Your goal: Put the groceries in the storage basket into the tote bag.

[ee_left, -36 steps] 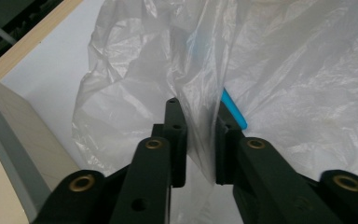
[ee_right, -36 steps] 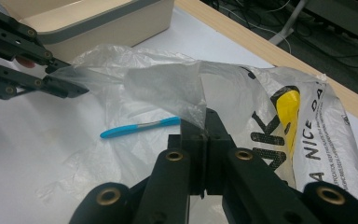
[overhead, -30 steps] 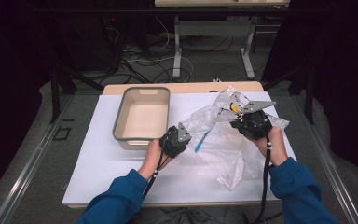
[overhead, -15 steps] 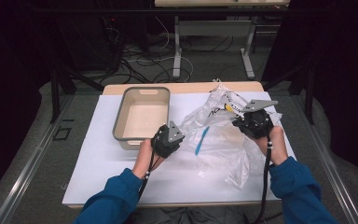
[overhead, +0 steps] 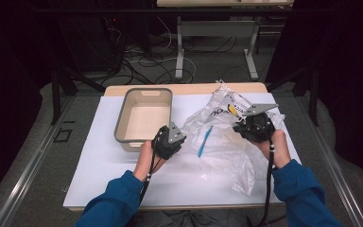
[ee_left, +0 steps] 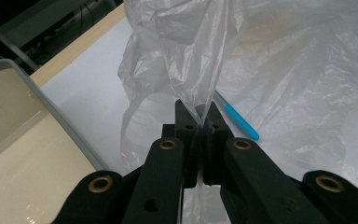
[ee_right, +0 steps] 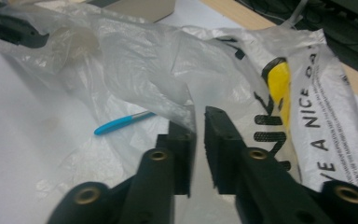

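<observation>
A person seated at a white-topped table (overhead: 123, 189) works a thin, clear plastic bag (overhead: 227, 142) with a two-jaw gripper in each hand, and the step in hand looks like spreading the bag's mouth to get at a blue pen (overhead: 204, 141) lying under or inside the film. The bag lies crumpled on the right half of the table, its printed end with black letters and a yellow mark toward the far edge. The pen rests flat on the table between the two grippers, near the bag's middle. The left gripper (ee_left: 200, 135) has its jaws pressed together on a fold of the bag's film, which rises taut from between them; in the high view it sits just beside the near right corner of a grey-rimmed beige plastic bin (overhead: 144, 118), which stands empty on the left half of the table. The right gripper (ee_right: 199, 126) is at the bag's far right side, jaws narrow with a slim gap, and an edge of film lies in that gap; whether it is truly pinched cannot be told. Both forearms, in blue sleeves, come in from the near edge, wrists level, hands low over the table and spread apart. The next move probably calls for a firm pinch on the right, then pulling the two holds apart so the opening widens toward the pen.
</observation>
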Available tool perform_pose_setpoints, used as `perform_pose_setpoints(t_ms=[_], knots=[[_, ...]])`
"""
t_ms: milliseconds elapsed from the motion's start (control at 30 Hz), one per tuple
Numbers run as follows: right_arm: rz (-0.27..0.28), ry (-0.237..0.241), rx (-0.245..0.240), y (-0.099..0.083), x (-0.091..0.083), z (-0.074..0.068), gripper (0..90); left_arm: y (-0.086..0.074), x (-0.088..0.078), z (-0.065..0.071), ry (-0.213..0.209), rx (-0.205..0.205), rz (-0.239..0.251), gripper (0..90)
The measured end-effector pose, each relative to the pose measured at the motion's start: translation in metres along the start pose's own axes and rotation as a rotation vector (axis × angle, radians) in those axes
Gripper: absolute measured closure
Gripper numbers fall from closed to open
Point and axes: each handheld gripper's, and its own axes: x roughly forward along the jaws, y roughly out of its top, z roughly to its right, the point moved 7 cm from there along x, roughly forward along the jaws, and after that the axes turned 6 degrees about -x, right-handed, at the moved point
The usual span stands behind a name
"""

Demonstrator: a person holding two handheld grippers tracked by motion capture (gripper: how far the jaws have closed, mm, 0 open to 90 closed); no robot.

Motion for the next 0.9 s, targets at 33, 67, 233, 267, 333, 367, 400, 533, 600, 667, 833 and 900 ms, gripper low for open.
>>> perform_pose_setpoints(t_ms=[33, 67, 233, 267, 333, 367, 400, 533, 600, 667, 833, 900], knots=[[-0.007, 0.002, -0.001, -0.002, 0.000, -0.001, 71.0, -0.001, 0.000, 0.000, 0.002, 0.004, -0.011, 88.6], [-0.011, 0.011, 0.002, -0.004, 0.001, -0.003, 65.9, -0.001, 0.000, -0.001, 0.002, 0.010, -0.016, 88.6], [-0.035, 0.046, 0.020, -0.013, -0.003, -0.011, 41.3, 0.000, 0.001, -0.001, 0.009, -0.019, -0.009, 88.6], [-0.042, 0.067, 0.023, -0.016, -0.005, -0.013, 34.9, 0.000, 0.001, -0.002, 0.013, -0.012, -0.016, 88.7], [-0.049, 0.074, 0.027, -0.021, -0.008, -0.016, 22.5, 0.000, 0.001, -0.003, 0.012, -0.016, -0.016, 88.6], [-0.060, 0.076, 0.032, -0.024, -0.010, -0.018, 19.7, 0.000, 0.001, -0.003, 0.013, -0.018, -0.021, 88.6], [-0.073, 0.082, 0.033, -0.028, -0.012, -0.020, 17.4, 0.000, 0.001, -0.004, 0.016, -0.017, -0.021, 88.6], [-0.119, 0.102, 0.049, -0.044, -0.020, -0.024, 8.3, 0.000, 0.000, -0.006, 0.018, -0.011, -0.032, 88.6], [-0.148, 0.104, 0.058, -0.054, -0.023, -0.025, 3.7, -0.001, 0.001, -0.007, 0.024, -0.023, -0.038, 88.3], [-0.189, 0.111, 0.084, -0.064, -0.026, -0.028, 0.0, -0.001, 0.001, -0.008, 0.025, -0.031, -0.041, 87.8], [-0.274, 0.115, 0.108, -0.089, -0.023, -0.033, 0.0, -0.003, 0.002, -0.011, 0.027, -0.024, -0.067, 87.5], [-0.309, 0.107, 0.123, -0.098, -0.021, -0.032, 3.1, -0.003, 0.003, -0.011, 0.027, -0.027, -0.064, 87.6]])
